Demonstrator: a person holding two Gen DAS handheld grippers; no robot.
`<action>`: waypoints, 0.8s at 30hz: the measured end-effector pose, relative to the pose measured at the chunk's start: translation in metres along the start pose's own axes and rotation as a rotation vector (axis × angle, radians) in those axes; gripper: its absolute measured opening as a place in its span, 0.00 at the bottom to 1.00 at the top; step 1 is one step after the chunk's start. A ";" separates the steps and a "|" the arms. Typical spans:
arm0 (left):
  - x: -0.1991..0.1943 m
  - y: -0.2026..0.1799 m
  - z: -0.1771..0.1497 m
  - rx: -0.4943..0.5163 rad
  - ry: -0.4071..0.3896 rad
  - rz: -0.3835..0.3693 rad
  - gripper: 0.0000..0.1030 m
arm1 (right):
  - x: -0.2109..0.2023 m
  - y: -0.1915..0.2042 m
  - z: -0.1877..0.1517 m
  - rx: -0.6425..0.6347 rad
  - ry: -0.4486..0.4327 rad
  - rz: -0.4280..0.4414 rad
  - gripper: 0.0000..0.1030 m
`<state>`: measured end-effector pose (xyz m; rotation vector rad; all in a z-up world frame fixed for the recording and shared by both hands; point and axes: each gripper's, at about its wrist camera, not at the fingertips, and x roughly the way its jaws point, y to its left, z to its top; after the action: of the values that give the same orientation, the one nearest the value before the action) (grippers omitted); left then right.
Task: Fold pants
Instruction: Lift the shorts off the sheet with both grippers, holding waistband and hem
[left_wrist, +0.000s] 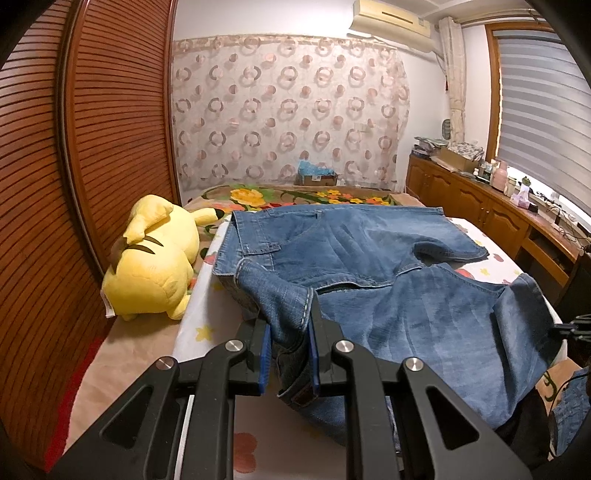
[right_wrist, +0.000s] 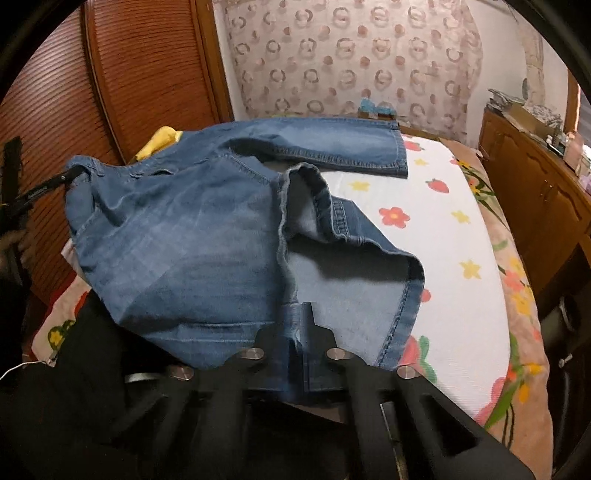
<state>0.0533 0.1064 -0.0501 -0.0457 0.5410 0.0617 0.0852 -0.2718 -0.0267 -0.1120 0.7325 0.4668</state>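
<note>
Blue denim pants lie on the bed, one leg flat at the far side, the near leg lifted. My left gripper is shut on the waistband corner of the pants, blue pads pinching bunched denim. My right gripper is shut on the hem end of the near pant leg, which drapes over its fingers and hides the tips. The left gripper also shows in the right wrist view at the far left, holding the waist. The far leg lies flat toward the wall.
A yellow plush toy lies on the bed's left side beside the wooden wardrobe doors. A white floral sheet covers the bed. A wooden cabinet with clutter runs along the right under the window. A box sits by the curtain.
</note>
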 end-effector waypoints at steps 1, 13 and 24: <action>-0.002 0.001 0.002 -0.004 -0.009 0.003 0.17 | -0.004 -0.002 0.001 0.007 -0.018 0.011 0.04; -0.024 0.018 0.056 -0.059 -0.141 0.026 0.16 | -0.089 -0.038 0.062 0.056 -0.345 -0.070 0.04; 0.018 0.030 0.092 -0.084 -0.131 0.043 0.16 | -0.066 -0.061 0.112 0.062 -0.423 -0.163 0.04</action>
<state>0.1138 0.1428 0.0190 -0.1114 0.4087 0.1282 0.1392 -0.3217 0.0966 -0.0125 0.3186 0.2972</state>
